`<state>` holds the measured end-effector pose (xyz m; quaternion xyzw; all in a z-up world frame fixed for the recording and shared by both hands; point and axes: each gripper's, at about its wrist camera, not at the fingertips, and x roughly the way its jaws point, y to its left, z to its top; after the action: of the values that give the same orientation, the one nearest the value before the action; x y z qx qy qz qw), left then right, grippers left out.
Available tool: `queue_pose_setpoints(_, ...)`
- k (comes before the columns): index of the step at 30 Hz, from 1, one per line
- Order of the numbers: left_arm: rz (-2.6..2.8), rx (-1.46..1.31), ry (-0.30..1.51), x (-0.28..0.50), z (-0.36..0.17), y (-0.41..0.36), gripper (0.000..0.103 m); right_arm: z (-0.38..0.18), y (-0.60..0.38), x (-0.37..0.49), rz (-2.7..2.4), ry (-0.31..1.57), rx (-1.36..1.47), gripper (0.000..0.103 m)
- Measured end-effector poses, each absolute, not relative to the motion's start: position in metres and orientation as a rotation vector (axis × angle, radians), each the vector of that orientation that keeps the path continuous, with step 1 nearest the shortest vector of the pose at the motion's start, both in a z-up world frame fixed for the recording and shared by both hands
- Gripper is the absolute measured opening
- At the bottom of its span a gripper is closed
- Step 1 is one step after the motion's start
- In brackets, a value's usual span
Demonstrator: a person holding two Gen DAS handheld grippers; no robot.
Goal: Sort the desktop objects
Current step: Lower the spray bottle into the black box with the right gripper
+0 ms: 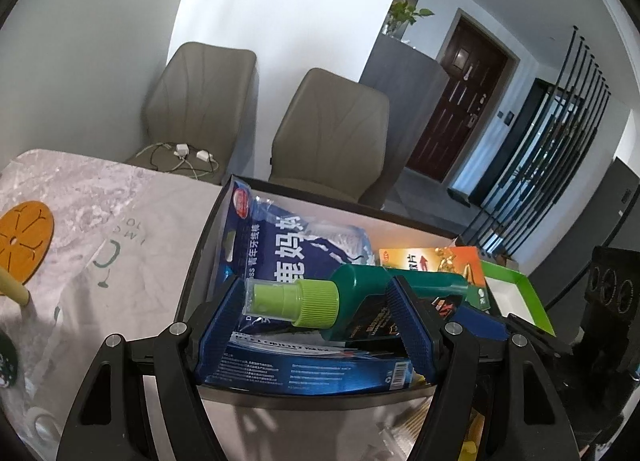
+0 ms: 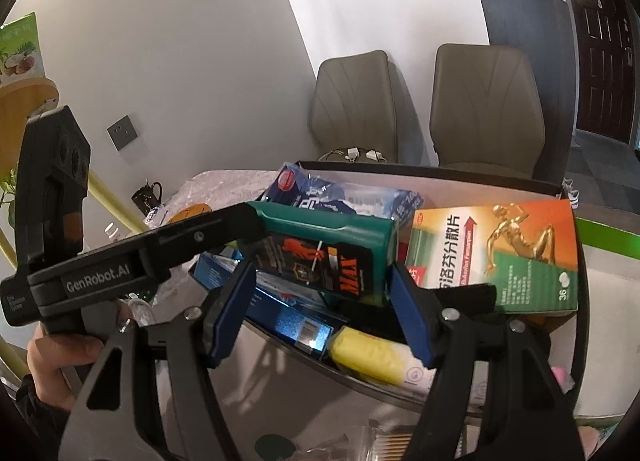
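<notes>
Item: green bottle [image 1: 360, 285] — above open box [image 1: 360, 209] | left hand-held gripper [image 1: 316, 293] pinches cap end, right hand-held gripper [image 2: 322, 273] pinches base | lower level — release together.

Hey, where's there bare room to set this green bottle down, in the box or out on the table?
The box is crowded: blue bag, medicine carton and blue cartons fill it, leaving only a pale strip along its far wall. Freer is the cloth-covered table between the box's left wall and the orange coaster. The green bottle lies across both grippers.
</notes>
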<state>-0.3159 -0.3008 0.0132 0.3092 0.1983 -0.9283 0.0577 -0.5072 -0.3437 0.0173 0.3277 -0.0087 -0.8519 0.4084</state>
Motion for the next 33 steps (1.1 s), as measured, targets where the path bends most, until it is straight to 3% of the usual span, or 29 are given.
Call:
queue_pose_setpoints(19,-2.775,1.026,0.573,-0.331,-0.005,-0.296,0.073,0.003,-0.345,-0.520,-2.150,-0.034,0.912,0.070)
queue_pose_setpoints(22,-2.771,1.030,0.599,-0.331,-0.004,-0.299,0.073,0.003,-0.346,-0.520,-2.122,-0.053,0.917,0.078)
queue_pose_setpoints(33,-2.754,0.972,0.598,-0.322,0.007,-0.305,0.073,0.018,-0.330,-0.510,-2.183,-0.089,0.826,0.083)
